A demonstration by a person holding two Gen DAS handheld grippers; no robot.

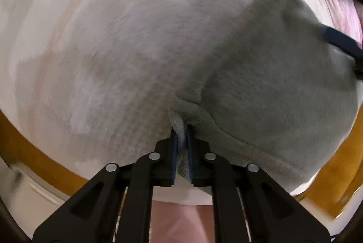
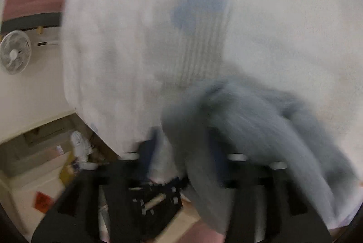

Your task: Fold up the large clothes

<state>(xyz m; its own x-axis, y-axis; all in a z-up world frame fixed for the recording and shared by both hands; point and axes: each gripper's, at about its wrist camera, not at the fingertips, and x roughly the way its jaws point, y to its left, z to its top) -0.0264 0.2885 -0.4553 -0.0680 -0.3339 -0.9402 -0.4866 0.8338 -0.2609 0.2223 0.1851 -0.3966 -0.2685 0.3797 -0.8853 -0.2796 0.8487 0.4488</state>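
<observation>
A grey sweatshirt lies partly bunched on a white bed cover. My left gripper is shut on its ribbed hem, which is pinched between the blue pads. One blue-padded finger of the right gripper reaches onto the sweatshirt from the right edge. The right wrist view is blurred. In it a strip of the grey sweatshirt runs down between the jaws of my right gripper. Those jaws stand wide apart, with bare cover showing between the left finger and the cloth. The pads do not press it.
An orange-brown bed frame edge runs below the cover. Off the bed's left side are a white fan, a pink and grey stack, a white bag among floor clutter, and a box with a red label.
</observation>
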